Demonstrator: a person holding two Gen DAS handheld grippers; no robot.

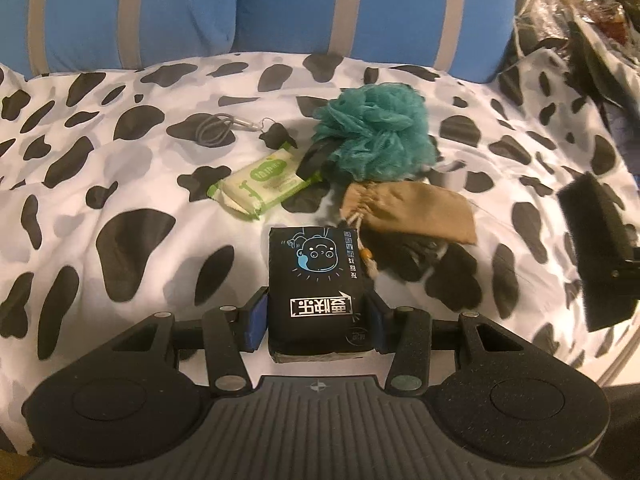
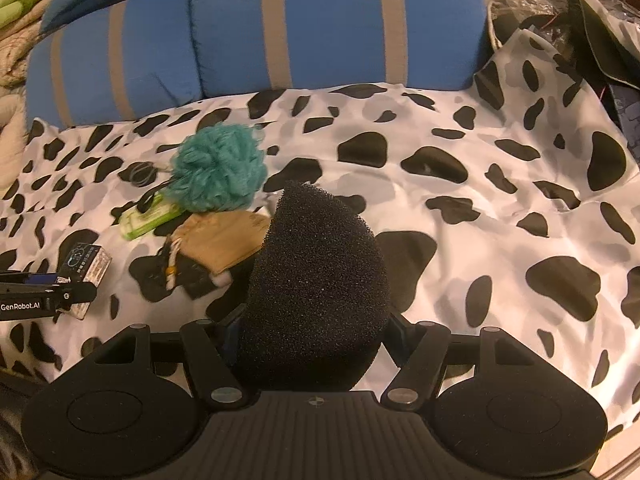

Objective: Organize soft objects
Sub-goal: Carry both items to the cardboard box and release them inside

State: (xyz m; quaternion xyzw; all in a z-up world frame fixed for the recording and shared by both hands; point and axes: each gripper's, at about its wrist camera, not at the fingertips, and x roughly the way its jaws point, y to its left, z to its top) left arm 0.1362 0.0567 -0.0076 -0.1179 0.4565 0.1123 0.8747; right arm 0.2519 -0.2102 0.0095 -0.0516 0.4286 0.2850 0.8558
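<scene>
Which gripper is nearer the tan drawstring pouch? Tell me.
Left, though not by much. The left gripper, holding the black packet, sits just short of the tan drawstring pouch; the right gripper, holding the black sponge, is beside it.

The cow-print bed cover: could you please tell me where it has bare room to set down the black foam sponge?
The cow-print bed cover lies bare to the right of the black foam sponge, up to the blue striped pillows. It is crowded left of the sponge, around the teal mesh bath puff, tan drawstring pouch and green wipes packet.
</scene>
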